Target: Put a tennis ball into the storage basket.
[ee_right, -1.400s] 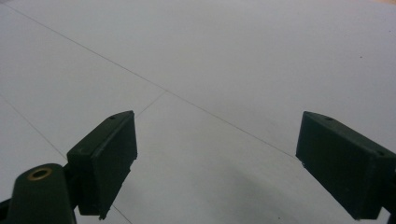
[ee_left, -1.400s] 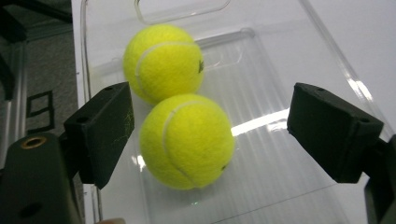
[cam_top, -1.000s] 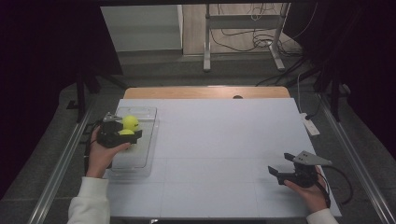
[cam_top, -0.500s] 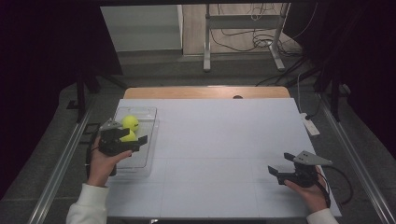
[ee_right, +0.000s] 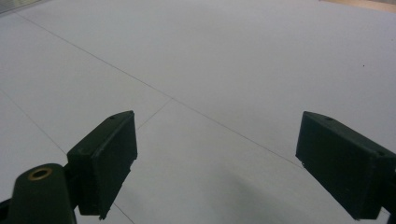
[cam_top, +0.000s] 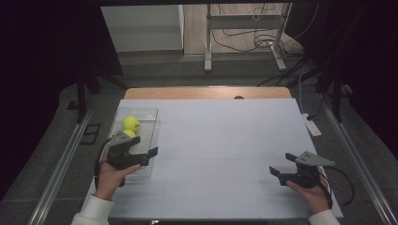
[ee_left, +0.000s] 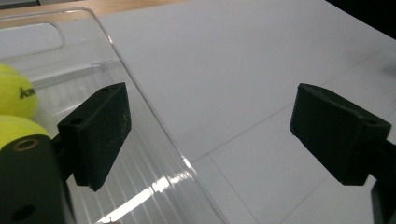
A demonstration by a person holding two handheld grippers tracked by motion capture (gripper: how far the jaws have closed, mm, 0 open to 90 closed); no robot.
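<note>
Partly hidden, two tennis balls (ee_left: pixel 14 112) behind left tongs (ee_left: pixel 210 135).

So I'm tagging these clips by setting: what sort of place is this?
Probably a lab or recording room, not a home: a white table under a fixed camera, dark surroundings, loose cables on the floor behind, and a clear bin holding tennis balls.
</note>
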